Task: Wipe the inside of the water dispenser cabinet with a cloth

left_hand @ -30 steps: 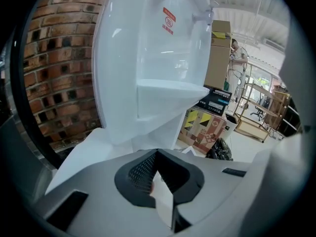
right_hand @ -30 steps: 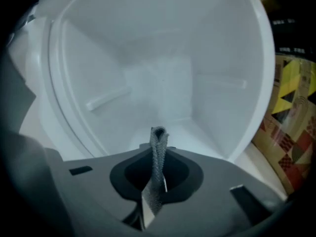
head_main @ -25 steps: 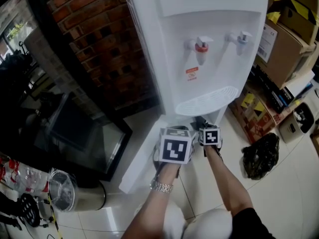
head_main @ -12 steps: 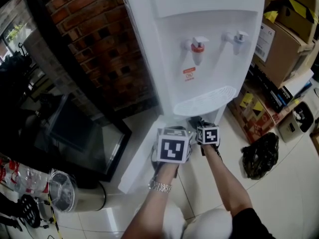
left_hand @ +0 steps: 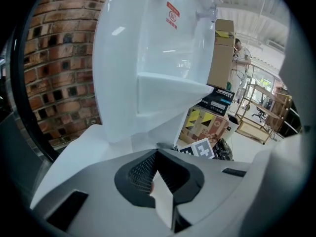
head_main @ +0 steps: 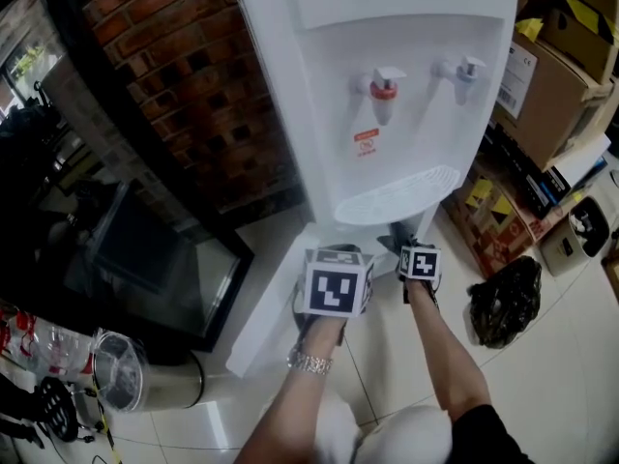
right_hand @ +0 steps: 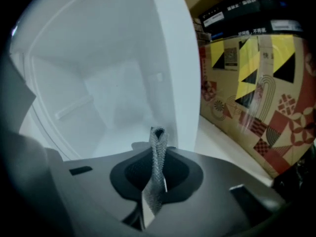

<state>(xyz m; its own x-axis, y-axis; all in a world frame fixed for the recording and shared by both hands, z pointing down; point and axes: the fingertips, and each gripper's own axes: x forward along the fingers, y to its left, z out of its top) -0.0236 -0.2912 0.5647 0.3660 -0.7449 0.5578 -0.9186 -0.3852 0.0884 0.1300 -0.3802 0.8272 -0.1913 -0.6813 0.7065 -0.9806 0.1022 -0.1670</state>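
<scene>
Sliding rightward beneath the drip tray, the right claw has drifted away from the left claw, which has hardly stirred. Just left of the left claw stands the open cabinet door. That claw's jaws are pressed together on nothing I can make out, and it is probably parked there to keep the door back. The right claw pinches a grey mesh cloth, folded upright, with the white cabinet interior directly ahead, ready for wiping.
</scene>
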